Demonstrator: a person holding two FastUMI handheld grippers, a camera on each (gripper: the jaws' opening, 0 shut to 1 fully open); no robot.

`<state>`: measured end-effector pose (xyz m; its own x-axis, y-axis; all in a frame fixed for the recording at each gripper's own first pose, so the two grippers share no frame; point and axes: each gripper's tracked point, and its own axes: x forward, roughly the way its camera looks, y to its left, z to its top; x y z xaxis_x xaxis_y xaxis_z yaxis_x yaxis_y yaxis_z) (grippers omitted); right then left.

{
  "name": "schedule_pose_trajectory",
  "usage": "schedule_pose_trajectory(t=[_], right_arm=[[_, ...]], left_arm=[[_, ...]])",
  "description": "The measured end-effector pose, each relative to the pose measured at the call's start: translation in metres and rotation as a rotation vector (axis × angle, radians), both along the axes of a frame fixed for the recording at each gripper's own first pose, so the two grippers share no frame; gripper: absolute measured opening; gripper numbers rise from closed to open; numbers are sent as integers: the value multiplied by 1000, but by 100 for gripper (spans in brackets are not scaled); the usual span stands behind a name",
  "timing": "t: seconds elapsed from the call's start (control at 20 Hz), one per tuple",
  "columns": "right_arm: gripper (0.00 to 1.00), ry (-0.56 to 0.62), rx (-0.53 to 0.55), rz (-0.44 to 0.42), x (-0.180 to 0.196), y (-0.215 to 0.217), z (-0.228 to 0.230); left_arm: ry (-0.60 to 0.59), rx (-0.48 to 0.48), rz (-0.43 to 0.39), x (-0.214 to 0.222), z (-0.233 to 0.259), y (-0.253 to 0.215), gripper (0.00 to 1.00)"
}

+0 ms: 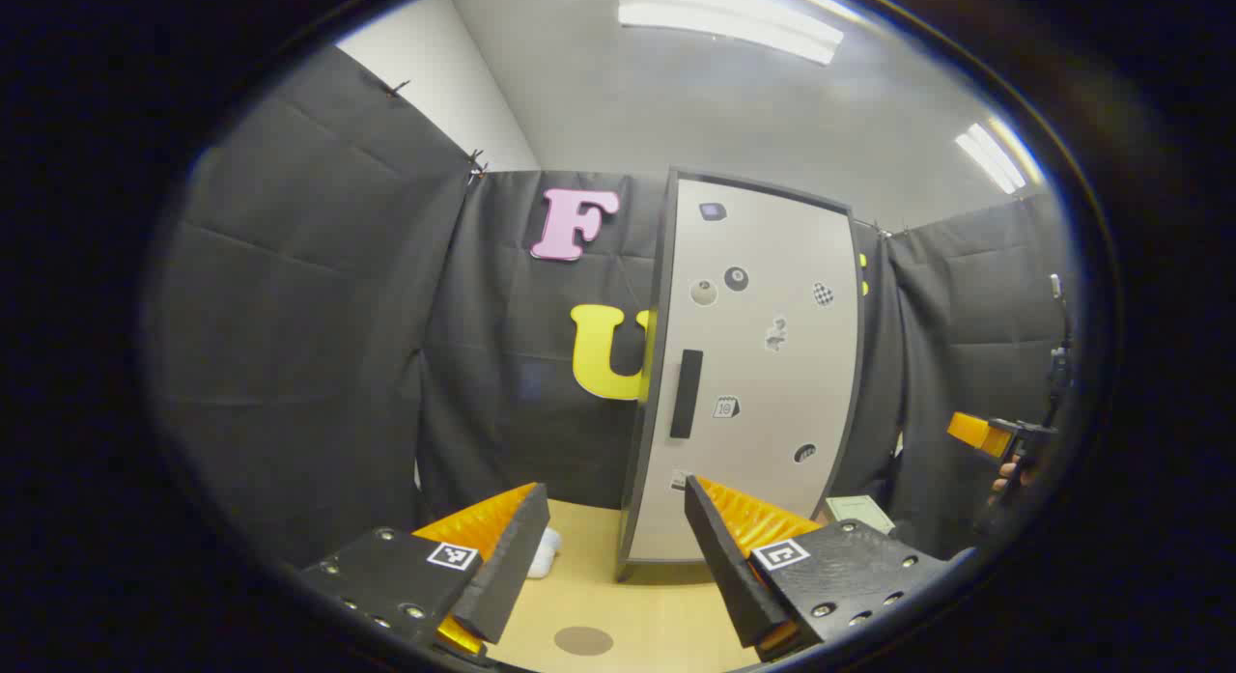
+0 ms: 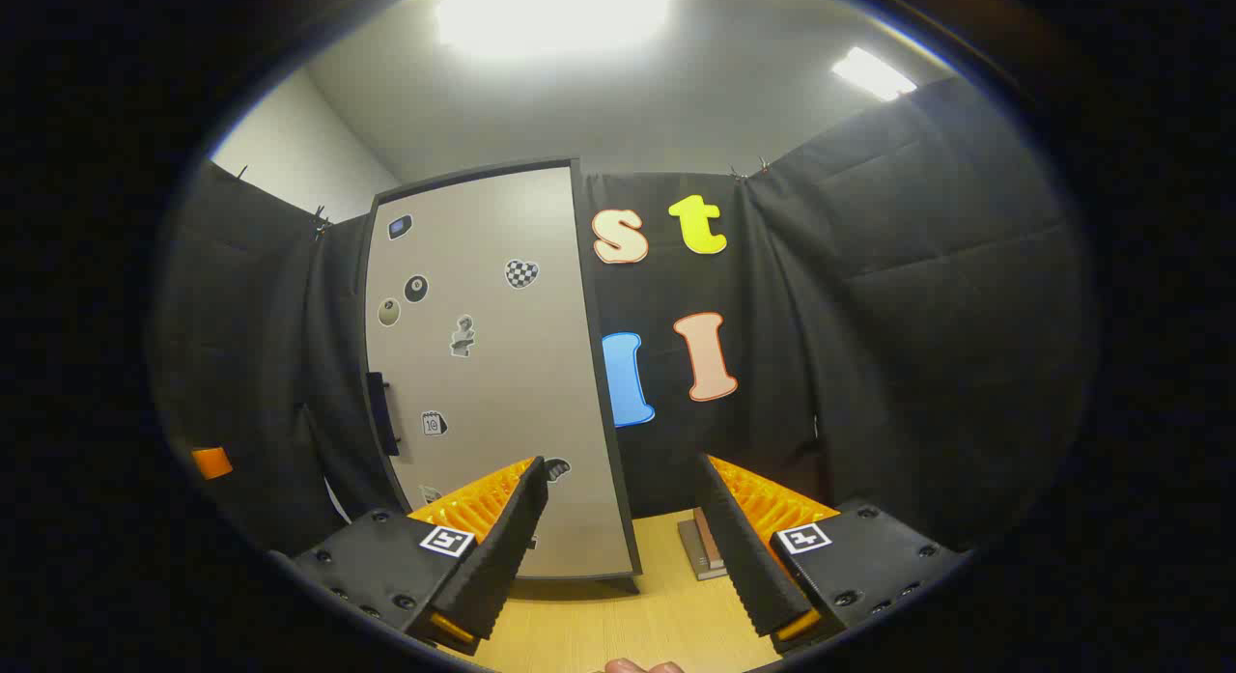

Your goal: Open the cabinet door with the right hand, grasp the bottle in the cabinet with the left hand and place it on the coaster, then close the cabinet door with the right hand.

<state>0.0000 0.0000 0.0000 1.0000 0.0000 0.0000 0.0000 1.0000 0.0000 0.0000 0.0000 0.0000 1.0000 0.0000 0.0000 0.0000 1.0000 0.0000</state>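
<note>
Both claws, left [image 1: 608,567] and right [image 2: 623,547], hang open over the table [image 1: 647,615] before the closed cabinet door [image 1: 753,383]. The left gripper view catches the round coaster [image 1: 583,640]; the right gripper view shows stacked blocks [image 2: 703,549].

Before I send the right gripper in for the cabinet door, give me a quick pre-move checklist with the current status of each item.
1. Cabinet door shut, ready to be opened: ok.
2. Door handle in view and free of obstruction: ok; it sits on the door's left edge in the left gripper view.
3. Right gripper open and holding nothing: ok.
4. Left gripper open and holding nothing, ready for the bottle: ok.
5. Coaster bare on the table, in front of the cabinet: ok.
6. Bottle's position inside the cabinet: cannot tell; the door hides it.
</note>
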Motion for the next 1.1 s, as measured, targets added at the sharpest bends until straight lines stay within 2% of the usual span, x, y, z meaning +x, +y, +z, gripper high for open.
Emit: schedule_pose_trajectory(t=[0.5,0.75,1.05,1.1], right_arm=[[98,39,3,53,26,-16,-4],[98,76,-19,118,33,-17,-20],[98,120,7,108,47,-11,-39],[98,127,12,105,48,-7,-40]], left_arm=[[37,-29,67,3,-16,-20,87],[47,-66,101,13,-23,-30,86],[88,-7,91,27,-38,-36,87],[92,-4,76,29,-41,-37,85]])
